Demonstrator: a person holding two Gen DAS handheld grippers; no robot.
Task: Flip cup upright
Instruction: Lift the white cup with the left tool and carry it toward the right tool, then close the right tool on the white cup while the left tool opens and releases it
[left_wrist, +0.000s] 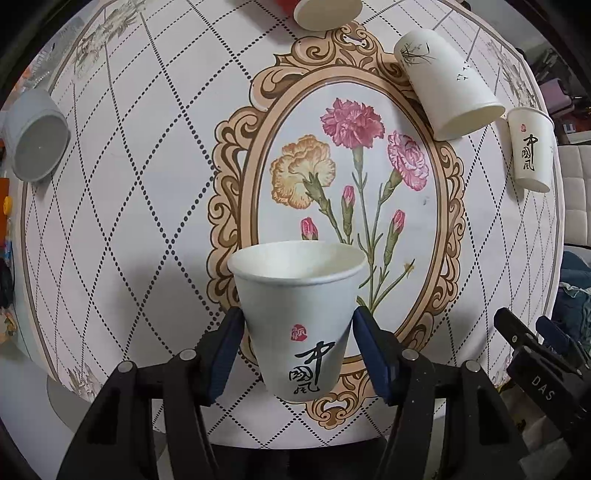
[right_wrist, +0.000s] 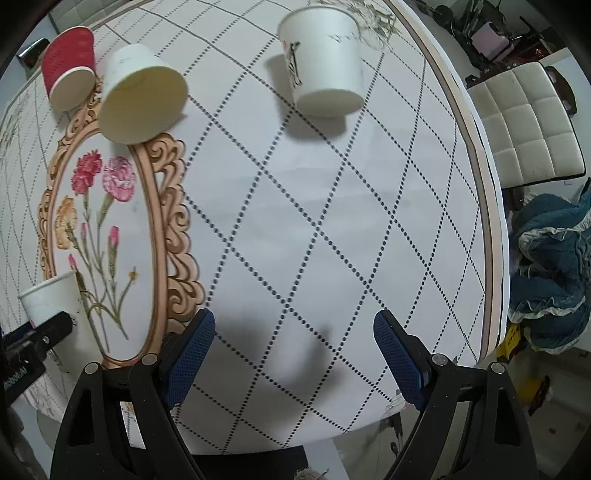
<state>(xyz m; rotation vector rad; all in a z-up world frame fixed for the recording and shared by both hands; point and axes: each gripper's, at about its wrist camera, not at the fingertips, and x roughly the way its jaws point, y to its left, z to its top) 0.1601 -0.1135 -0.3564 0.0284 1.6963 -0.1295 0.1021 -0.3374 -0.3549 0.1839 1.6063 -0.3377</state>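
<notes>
My left gripper (left_wrist: 297, 343) is shut on a white paper cup (left_wrist: 295, 314) with black calligraphy and a red seal; the cup is mouth up, held between the blue pads (left_wrist: 225, 354) above the near part of the table. The same cup shows at the left edge of the right wrist view (right_wrist: 51, 299). My right gripper (right_wrist: 295, 354) is open and empty over the table's near right part; it shows at the right edge of the left wrist view (left_wrist: 535, 350).
The round table (left_wrist: 147, 184) has a flower print cloth. A white cup with a plant print (left_wrist: 447, 85) and a calligraphy cup (left_wrist: 532, 151) stand upside down at the right. A grey cup (left_wrist: 35, 136), a red cup (right_wrist: 68, 66), a white chair (right_wrist: 524, 125).
</notes>
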